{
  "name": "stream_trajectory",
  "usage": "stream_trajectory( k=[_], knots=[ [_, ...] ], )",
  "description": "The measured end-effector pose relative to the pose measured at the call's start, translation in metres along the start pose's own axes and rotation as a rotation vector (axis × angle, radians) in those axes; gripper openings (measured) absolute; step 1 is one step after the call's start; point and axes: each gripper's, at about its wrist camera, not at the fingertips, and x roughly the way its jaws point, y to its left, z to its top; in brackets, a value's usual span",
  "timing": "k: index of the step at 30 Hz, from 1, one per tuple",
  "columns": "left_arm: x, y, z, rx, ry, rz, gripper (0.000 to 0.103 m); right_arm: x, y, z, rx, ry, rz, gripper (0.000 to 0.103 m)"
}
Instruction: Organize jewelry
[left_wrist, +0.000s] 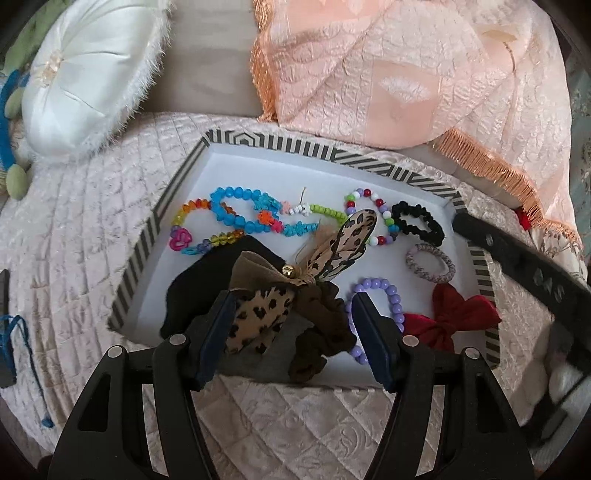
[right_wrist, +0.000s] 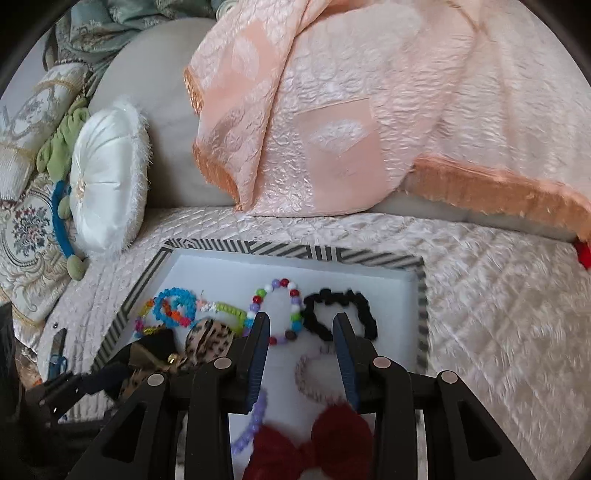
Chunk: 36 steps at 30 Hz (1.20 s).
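Note:
A striped-rim white tray (left_wrist: 155, 221) lies on the quilted bed. In it lie a blue bead bracelet (left_wrist: 236, 210), a multicolour bead bracelet (left_wrist: 369, 218), a black scrunchie (left_wrist: 417, 223), a grey hair tie (left_wrist: 430, 262), a purple bead bracelet (left_wrist: 388, 295), a red bow (left_wrist: 454, 314) and a leopard-print bow scrunchie (left_wrist: 273, 310). My left gripper (left_wrist: 291, 299) is open, its fingers either side of the leopard scrunchie. My right gripper (right_wrist: 301, 321) is open above the tray (right_wrist: 421, 295), between the multicolour bracelet (right_wrist: 284, 306) and the black scrunchie (right_wrist: 343, 314). The red bow (right_wrist: 314, 439) lies below it.
A white round cushion (left_wrist: 85, 81) sits at the far left of the bed. A peach fringed blanket (left_wrist: 406, 74) drapes behind the tray. The right gripper's black body (left_wrist: 524, 273) reaches over the tray's right rim. Embroidered pillows (right_wrist: 29, 221) lie at the left.

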Motion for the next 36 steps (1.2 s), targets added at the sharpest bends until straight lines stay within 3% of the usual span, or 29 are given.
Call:
stream_trajectory(
  k=[13, 21, 36],
  knots=[
    [-0.045, -0.005, -0.008, 0.037, -0.092, 0.065, 0.066, -0.056, 0.033, -0.033, -0.036, -0.069, -0.098, 0.037],
    [-0.077, -0.007, -0.008, 0.045, -0.162, 0.086, 0.066, -0.077, 0.045, -0.04, -0.015, -0.088, -0.107, 0.038],
    [-0.11, -0.015, -0.01, 0.063, -0.223, 0.105, 0.066, -0.109, 0.054, -0.045, -0.018, -0.131, -0.147, 0.04]
  ],
)
